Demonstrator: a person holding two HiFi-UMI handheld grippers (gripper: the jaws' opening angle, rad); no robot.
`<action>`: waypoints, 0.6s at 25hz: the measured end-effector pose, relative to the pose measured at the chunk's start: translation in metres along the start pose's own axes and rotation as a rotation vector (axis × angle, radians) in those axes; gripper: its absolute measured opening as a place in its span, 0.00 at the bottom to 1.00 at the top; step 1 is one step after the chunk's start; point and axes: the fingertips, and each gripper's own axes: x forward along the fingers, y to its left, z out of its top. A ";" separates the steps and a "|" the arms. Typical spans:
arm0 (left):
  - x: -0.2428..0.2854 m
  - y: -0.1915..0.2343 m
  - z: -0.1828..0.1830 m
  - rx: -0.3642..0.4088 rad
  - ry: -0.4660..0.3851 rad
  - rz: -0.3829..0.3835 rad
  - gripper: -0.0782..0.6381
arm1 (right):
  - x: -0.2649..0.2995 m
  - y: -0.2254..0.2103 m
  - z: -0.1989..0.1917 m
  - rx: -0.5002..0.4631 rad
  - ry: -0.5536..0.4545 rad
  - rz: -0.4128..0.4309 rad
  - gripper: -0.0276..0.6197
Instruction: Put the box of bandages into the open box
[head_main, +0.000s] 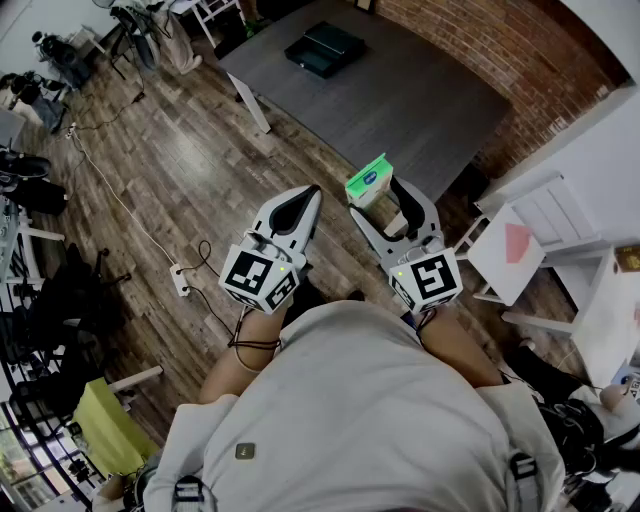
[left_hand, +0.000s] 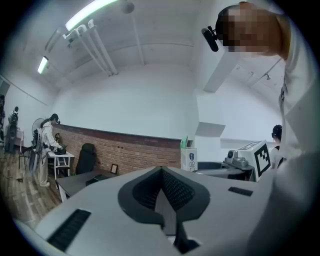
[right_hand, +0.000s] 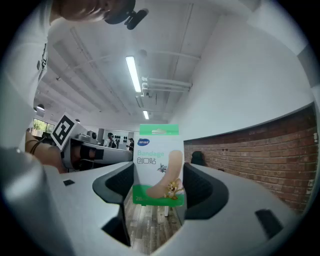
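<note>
Well, the person stands in the middle of the room with both claws held level in front of the body. The right claw is clamped on the bandage box; the box stands upright between the two pads, with its green top rising above them, and it is high above the wooden floor. The left claw is just beside it, with its jaws together and nothing in them. Far ahead, on the grey counter, a dark box lies; I think this is the open box, but I cannot be sure from here. So the carrying step seems to be in hand, and the placing is not yet done. The risk I see is the grip: the jaws stand very wide and press only on the thin cardboard sides, so a shake while walking could let the box slip and fall on the floor. Too much pressure could also dent it. A white cable runs across the floor to the left, and a foot could catch it on the way. The left claw is close and could knock the box.
</note>
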 end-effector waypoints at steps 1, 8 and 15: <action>0.001 0.002 0.000 0.000 0.002 0.001 0.13 | 0.002 -0.001 0.000 0.000 0.000 0.000 0.51; 0.002 0.022 -0.003 -0.007 0.011 0.003 0.13 | 0.021 -0.002 -0.003 0.019 0.007 -0.002 0.51; -0.002 0.069 -0.006 -0.018 0.020 0.014 0.13 | 0.065 0.007 -0.006 0.021 0.011 0.010 0.51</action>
